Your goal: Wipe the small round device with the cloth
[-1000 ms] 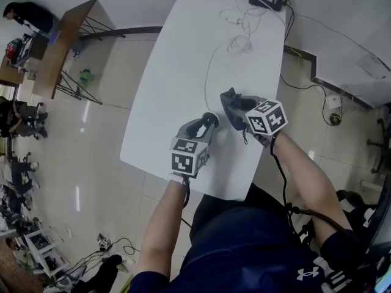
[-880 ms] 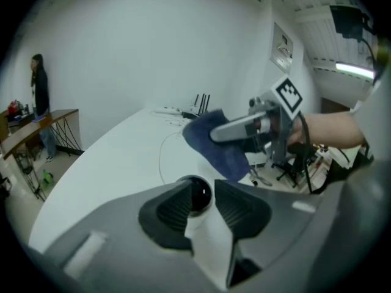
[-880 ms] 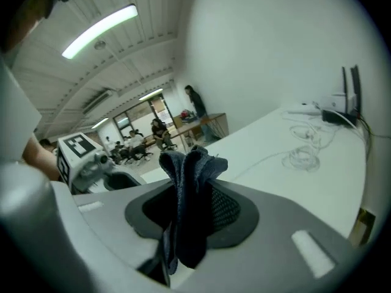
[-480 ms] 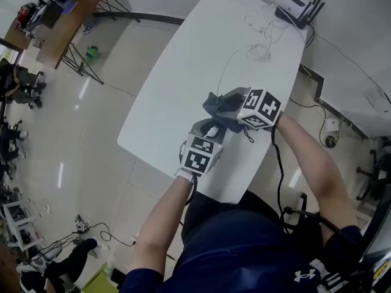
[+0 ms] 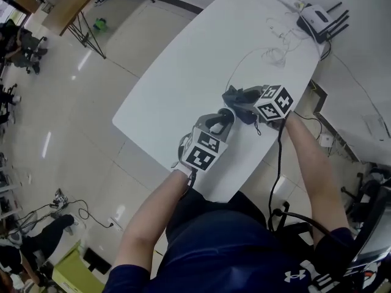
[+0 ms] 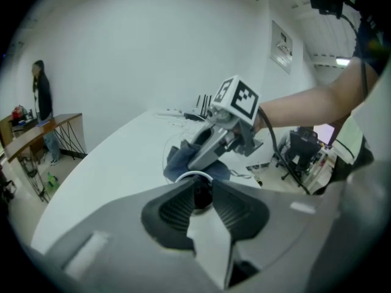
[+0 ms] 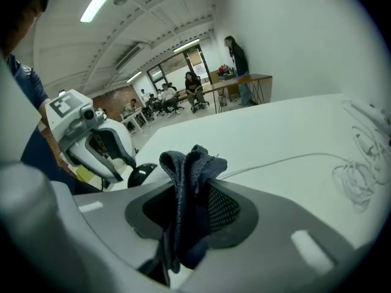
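Device (image 7: 142, 174) gripped by just-closing left tool (image 6: 198, 187), cloth (image 7: 190, 179) clamped in right tool (image 7: 187, 201), cables (image 5: 272, 57), router (image 5: 317, 20) beyond

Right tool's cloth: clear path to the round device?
Probably yes. The left tool, jaws just closed further onto the round device, leaves the far side bare; the right tool's cloth sits just beyond, nothing between.

the small round device (image 6: 198, 196) is mostly hidden in the left gripper (image 6: 198, 187), whose jaws have just been closing on it; beyond that gripper, the right gripper (image 6: 190, 162) covers part of the cloth (image 6: 176, 160).
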The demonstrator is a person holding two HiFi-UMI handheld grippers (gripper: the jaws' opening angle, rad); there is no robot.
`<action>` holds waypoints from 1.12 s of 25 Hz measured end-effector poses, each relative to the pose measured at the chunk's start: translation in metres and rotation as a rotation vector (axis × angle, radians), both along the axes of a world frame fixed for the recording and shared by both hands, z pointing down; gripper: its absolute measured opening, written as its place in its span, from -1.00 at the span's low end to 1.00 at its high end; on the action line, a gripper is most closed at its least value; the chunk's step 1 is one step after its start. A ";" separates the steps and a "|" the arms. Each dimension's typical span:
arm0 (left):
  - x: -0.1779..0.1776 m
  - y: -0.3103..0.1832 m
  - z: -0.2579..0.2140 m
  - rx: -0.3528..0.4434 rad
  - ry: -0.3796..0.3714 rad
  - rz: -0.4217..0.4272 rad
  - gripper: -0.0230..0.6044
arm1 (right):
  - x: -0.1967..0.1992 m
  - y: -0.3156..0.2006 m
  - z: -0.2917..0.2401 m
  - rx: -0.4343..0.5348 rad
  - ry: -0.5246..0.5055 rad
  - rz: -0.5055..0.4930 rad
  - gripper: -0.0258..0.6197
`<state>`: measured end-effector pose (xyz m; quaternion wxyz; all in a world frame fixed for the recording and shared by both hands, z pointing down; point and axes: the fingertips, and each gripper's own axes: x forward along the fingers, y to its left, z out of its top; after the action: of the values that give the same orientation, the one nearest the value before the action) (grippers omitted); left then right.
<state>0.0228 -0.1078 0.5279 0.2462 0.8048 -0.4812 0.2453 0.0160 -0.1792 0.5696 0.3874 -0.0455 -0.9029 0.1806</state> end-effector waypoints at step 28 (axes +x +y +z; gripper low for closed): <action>0.004 0.003 -0.004 0.028 0.028 -0.040 -0.61 | -0.045 0.020 -0.027 0.182 0.160 -0.612 -0.54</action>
<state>0.0264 -0.1050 0.5243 0.2465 0.8017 -0.4971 0.2224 -0.0288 -0.1590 0.5423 0.4960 -0.2654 -0.8264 -0.0226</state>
